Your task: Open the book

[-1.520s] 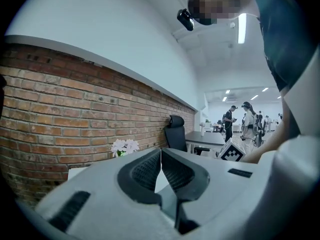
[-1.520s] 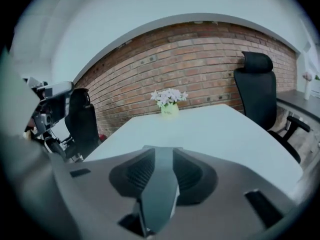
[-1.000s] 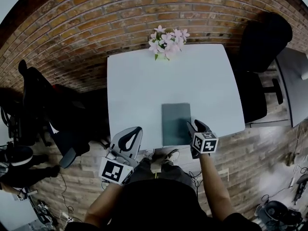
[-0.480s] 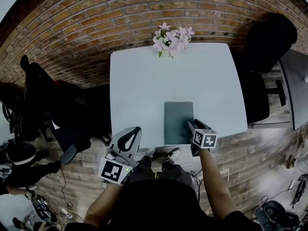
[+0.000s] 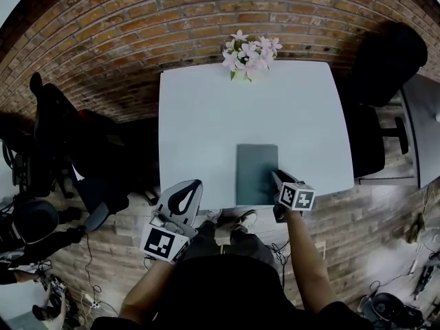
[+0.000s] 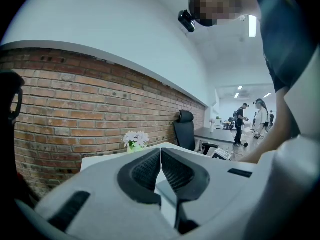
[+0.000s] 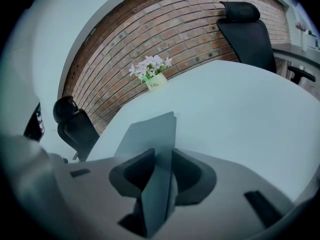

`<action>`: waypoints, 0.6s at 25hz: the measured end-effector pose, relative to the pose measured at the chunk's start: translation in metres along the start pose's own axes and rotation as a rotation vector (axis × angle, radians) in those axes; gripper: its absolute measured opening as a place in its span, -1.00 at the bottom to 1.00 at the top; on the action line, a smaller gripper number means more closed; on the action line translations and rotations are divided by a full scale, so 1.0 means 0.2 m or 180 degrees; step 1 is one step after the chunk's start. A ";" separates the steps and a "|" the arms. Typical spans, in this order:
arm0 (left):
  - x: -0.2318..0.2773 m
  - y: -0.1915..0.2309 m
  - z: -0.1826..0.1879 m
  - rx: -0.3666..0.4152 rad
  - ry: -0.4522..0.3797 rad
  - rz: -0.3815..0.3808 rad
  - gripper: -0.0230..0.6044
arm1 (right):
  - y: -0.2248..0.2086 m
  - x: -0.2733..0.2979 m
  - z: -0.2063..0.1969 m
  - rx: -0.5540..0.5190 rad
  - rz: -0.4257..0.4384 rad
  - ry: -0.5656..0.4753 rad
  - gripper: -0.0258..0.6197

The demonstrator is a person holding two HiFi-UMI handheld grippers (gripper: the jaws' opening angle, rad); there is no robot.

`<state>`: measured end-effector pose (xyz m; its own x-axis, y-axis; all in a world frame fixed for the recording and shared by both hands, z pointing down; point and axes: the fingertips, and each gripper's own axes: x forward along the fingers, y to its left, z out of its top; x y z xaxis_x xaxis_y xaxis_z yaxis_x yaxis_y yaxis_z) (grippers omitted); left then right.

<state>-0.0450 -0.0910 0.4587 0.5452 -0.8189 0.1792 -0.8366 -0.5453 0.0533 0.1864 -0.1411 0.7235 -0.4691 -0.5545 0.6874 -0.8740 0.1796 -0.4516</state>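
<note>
A thin dark grey-green book [image 5: 256, 170] lies shut on the white table [image 5: 206, 115], close to its near edge. My right gripper [image 5: 277, 177] is at the book's near right edge, pointing down at it. In the right gripper view the book [image 7: 150, 131] runs edge-on between the jaws of the right gripper [image 7: 162, 156], which are closing and touch it on both sides. My left gripper [image 5: 194, 185] hangs off the table's near left edge, away from the book. The left gripper view shows the left gripper [image 6: 161, 151] with its pads together and nothing between them.
A small pot of pink-white flowers [image 5: 251, 52] stands at the table's far edge by the brick wall. A black office chair [image 5: 381, 53] is at the far right, and another dark chair [image 5: 55, 136] stands left of the table.
My right gripper has dropped slightly onto the book's near right edge. The left gripper has stayed where it was.
</note>
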 end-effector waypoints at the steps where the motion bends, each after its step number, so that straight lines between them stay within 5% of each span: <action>1: 0.00 0.00 -0.01 -0.0021 0.0049 0.0014 -0.84 | 0.00 0.00 0.00 0.0013 0.0010 -0.0019 -0.56; 15: -0.01 -0.01 0.01 0.0027 -0.0023 -0.0028 -0.84 | 0.11 -0.13 0.13 -0.0023 0.0265 -0.0334 -0.81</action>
<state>-0.0438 -0.0885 0.4568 0.5530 -0.8153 0.1718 -0.8312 -0.5540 0.0466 0.1828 -0.1436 0.6815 -0.5245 -0.6194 0.5842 -0.8337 0.2342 -0.5001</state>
